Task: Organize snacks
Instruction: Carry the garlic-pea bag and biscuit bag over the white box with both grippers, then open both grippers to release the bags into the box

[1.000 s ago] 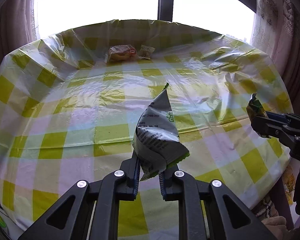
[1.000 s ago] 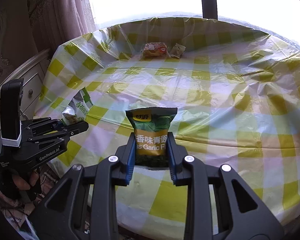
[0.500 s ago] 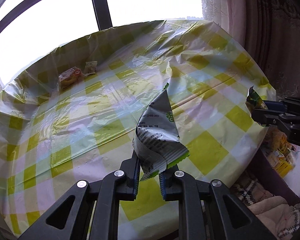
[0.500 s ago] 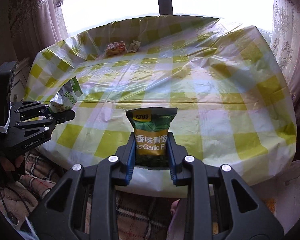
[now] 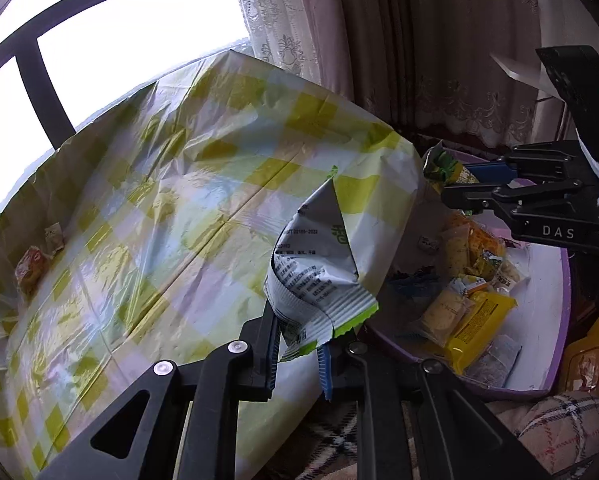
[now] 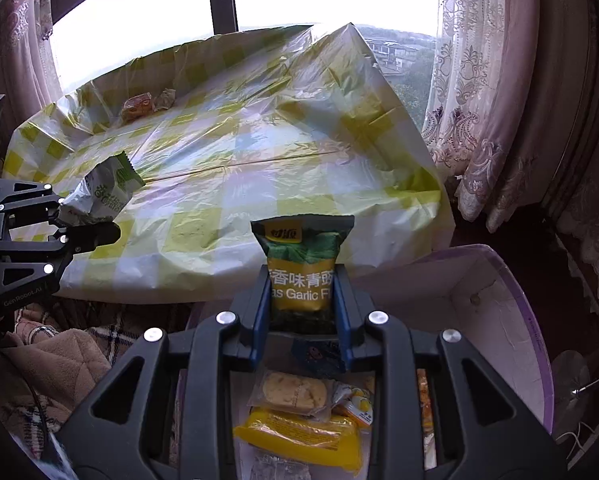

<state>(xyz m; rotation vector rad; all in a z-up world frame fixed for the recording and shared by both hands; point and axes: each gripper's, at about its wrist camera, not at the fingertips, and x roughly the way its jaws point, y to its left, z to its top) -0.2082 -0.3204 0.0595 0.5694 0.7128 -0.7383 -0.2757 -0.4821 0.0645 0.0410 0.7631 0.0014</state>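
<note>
My left gripper is shut on a crumpled silver-and-green snack packet, held over the table's near right corner. My right gripper is shut on a green-and-yellow garlic pea packet, hanging above a round purple-rimmed box that holds several snack packets. In the left wrist view the right gripper with its packet hovers over that box. Seen from the right wrist, the left gripper with its packet sits at the left. Two snacks lie at the table's far side.
A table with a yellow-checked plastic cover fills the middle. Lace curtains and a window stand behind. A plaid blanket lies beneath the table's edge, and another yellow packet sits outside the box at the right.
Both grippers swung right, off the table toward the box beside it, each still holding its packet. The left wrist view has rolled, and the box with snacks has come into view.
</note>
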